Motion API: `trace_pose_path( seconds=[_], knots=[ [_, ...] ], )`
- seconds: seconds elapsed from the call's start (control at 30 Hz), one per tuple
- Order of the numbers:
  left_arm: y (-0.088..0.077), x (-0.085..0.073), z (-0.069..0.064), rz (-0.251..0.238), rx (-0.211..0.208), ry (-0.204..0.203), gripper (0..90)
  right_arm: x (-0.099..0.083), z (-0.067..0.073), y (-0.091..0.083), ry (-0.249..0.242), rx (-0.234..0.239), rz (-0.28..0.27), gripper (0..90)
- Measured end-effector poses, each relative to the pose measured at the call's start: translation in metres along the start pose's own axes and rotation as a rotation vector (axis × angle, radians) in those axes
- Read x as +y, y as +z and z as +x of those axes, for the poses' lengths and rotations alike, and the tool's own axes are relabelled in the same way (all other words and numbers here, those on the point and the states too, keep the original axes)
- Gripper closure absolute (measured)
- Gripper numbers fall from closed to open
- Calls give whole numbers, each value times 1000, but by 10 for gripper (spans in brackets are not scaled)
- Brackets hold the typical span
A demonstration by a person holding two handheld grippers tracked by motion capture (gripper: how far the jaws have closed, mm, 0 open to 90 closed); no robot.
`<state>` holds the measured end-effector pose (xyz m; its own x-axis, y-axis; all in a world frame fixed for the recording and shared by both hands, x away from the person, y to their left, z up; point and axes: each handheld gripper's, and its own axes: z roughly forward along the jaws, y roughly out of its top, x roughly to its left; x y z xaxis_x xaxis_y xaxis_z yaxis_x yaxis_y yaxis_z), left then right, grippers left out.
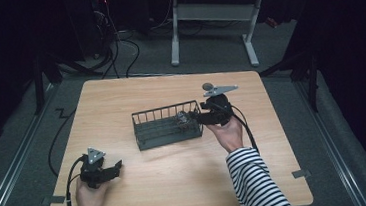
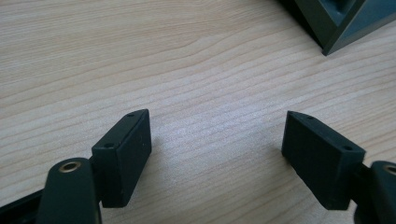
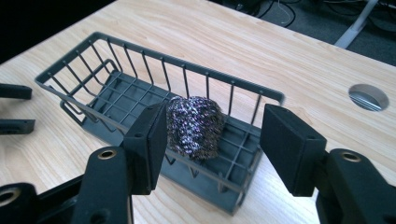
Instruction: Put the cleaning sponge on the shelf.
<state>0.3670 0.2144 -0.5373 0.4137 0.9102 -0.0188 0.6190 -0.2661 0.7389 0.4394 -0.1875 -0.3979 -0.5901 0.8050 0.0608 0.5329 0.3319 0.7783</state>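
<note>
A dark grey wire basket (image 1: 164, 109) (image 3: 116, 44) stands on the wooden table (image 1: 177, 174), just right of its middle. A metallic, purple-tinted steel-wool scourer (image 1: 182, 119) (image 3: 194, 123) sits in the basket's right end. My right gripper (image 1: 197, 118) (image 3: 215, 122) hovers at that end and points into the basket. Its jaws stand apart: the left pad is next to the scourer and the right pad is well clear of it. My left gripper (image 1: 119, 166) (image 2: 217, 140) rests low at the front left, open over bare wood. A basket corner (image 2: 336, 23) lies ahead of it.
A round cable hole (image 3: 368, 97) is set in the table beyond the basket. Bare wood lies on every side of the basket. Behind the table stands a desk with white legs (image 1: 250, 32), and cables (image 1: 116, 48) run over the floor.
</note>
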Motion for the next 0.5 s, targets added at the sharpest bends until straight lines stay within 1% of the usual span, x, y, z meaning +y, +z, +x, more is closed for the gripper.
trace_pose_path(
  seconds=[0.03, 0.07, 0.1, 0.13, 0.17, 0.2, 0.3, 0.37, 0.4, 0.43, 0.47, 0.5],
  knots=[
    [0, 0, 0, 0, 0, 0, 247, -2, -2, -3, 4, 0, -5, 421],
    [0, 0, 0, 0, 0, 0, 247, -6, -4, -10, 20, -7, -7, 424],
    [0, 0, 0, 0, 0, 0, 247, -6, -4, -10, 20, -7, -7, 424],
    [0, 0, 0, 0, 0, 0, 247, -8, -6, -14, 19, -10, -8, 425],
    [0, 0, 0, 0, 0, 0, 247, -11, -9, -22, 26, -15, -15, 428],
    [0, 0, 0, 0, 0, 0, 247, -11, -9, -22, 26, -15, -15, 428],
    [0, 0, 0, 0, 0, 0, 247, -19, -14, -39, 38, -30, -39, 433],
    [0, 0, 0, 0, 0, 0, 247, -24, -17, -44, 49, -31, -45, 433],
    [0, 0, 0, 0, 0, 0, 247, -24, -17, -44, 49, -31, -45, 433],
    [0, 0, 0, 0, 0, 0, 247, -28, -20, -51, 53, -40, -54, 434],
    [0, 0, 0, 0, 0, 0, 247, -30, -21, -54, 66, -41, -63, 436],
    [0, 0, 0, 0, 0, 0, 247, -32, -23, -57, 70, -41, -71, 436]
  ],
)
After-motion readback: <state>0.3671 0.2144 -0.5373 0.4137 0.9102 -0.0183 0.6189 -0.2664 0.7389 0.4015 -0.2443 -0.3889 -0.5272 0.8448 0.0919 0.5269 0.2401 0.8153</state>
